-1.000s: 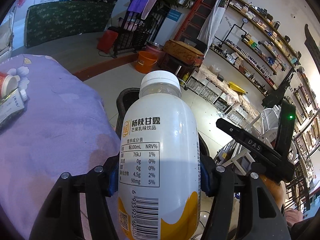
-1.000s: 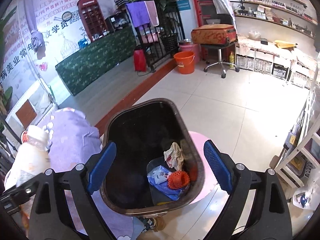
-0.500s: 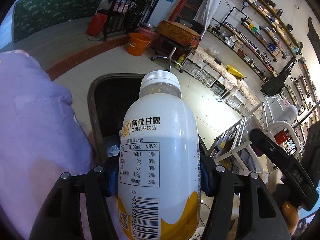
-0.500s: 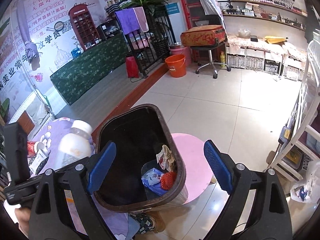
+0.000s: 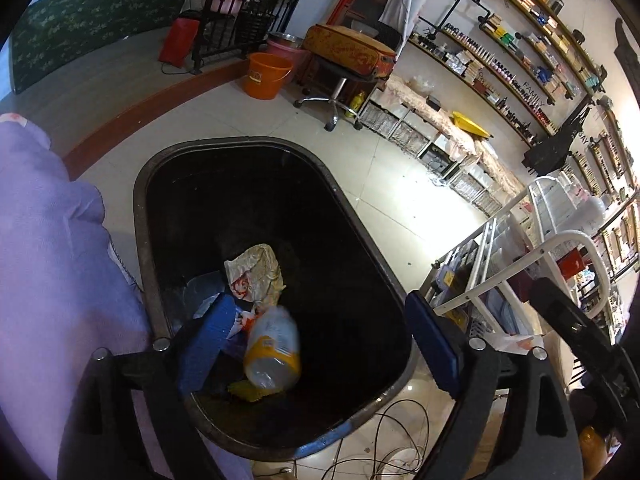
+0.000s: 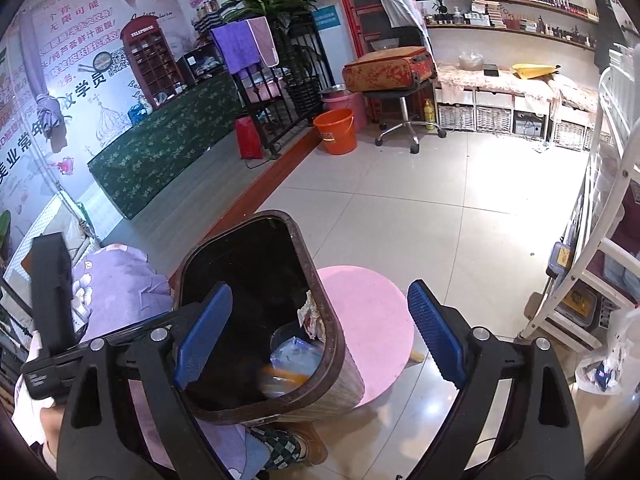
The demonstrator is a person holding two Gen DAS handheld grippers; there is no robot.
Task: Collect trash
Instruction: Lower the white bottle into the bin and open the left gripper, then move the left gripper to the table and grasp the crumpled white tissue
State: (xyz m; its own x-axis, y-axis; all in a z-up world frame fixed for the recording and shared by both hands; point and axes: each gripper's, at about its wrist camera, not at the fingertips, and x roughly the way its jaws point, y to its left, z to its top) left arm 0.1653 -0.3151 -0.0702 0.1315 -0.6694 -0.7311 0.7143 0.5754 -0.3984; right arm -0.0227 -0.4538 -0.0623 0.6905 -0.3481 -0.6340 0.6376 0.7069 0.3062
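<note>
A: Between the blue pads of the left gripper (image 5: 320, 340): nothing clamped. The jaws are opening and stand wide over the bin mouth. The bottle (image 5: 273, 354), white with an orange band, is blurred and clear of both pads, at about seven o'clock inside the trash bin (image 5: 140, 216).

B: Item two, the bin's other contents?

A: Crumpled wrapper (image 5: 256, 272) at about nine o'clock of the bin floor, just above the bottle; blue packaging (image 6: 296, 354) beside it. All of it sits low, which is likely why the gripper is held high and angled down: a drop needs no reach inside.

B: Item three, the right gripper (image 6: 320, 336)?

A: Pads apart, empty. The bin's near wall lies between them, but no pad touches it. My judgement: it hovers as a steadying hand, not a carrying one.

B: Surroundings?

A: Pink stool (image 6: 372, 320) at three o'clock of the bin, touching or just behind it. Purple floral cloth (image 5: 48, 264) at nine o'clock, where further trash may wait. Loose cables (image 5: 400, 436) at six o'clock, a snag risk.
</note>
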